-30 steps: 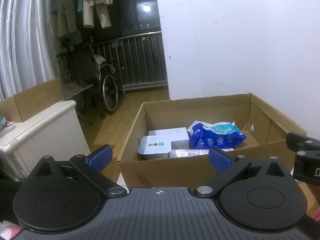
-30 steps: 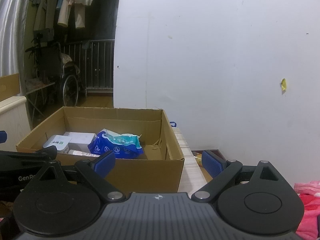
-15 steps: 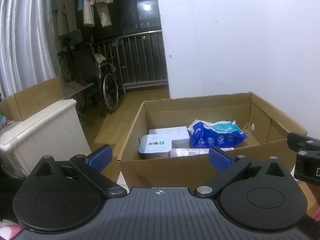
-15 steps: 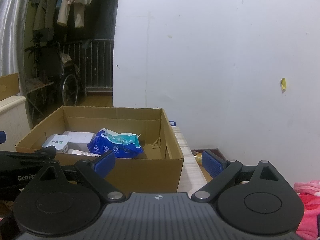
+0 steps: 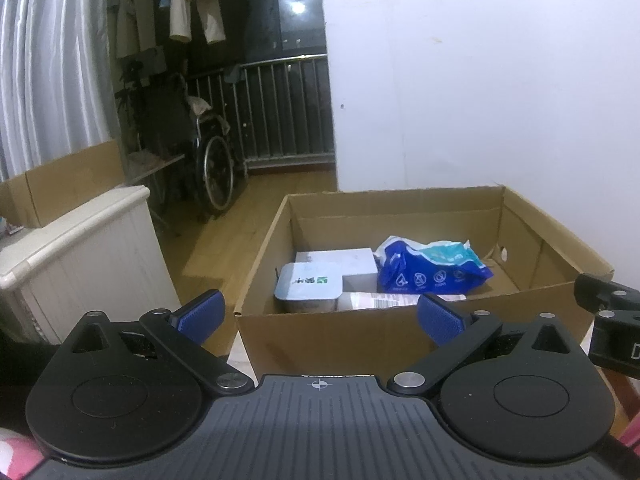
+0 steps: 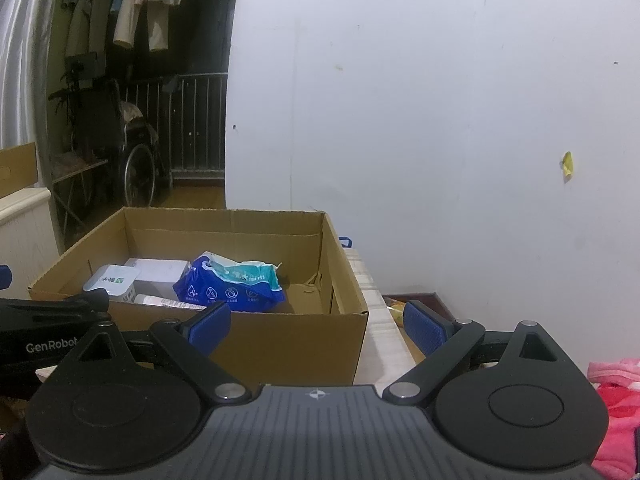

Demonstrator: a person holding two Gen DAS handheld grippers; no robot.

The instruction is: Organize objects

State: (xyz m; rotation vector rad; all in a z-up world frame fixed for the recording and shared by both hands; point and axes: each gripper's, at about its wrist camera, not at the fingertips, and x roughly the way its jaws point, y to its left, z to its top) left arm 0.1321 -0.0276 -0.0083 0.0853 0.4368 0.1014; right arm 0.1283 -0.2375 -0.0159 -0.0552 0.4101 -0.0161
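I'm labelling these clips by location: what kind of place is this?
Most likely a lived-in home: clothes hang by a railed balcony, a wheelchair is parked on wooden flooring, and a cardboard box holds household packages.

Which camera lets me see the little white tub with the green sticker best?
The left wrist view: the white tub sits near and shows its whole lid. In the right wrist view it looks smaller, partly behind the cardboard box wall.

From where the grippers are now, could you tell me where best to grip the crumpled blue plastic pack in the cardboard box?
Probably from above: the crumpled blue plastic pack lies on its side below the cardboard box walls. Pinch its raised, puckered teal top, where the soft film should gather between the fingers.
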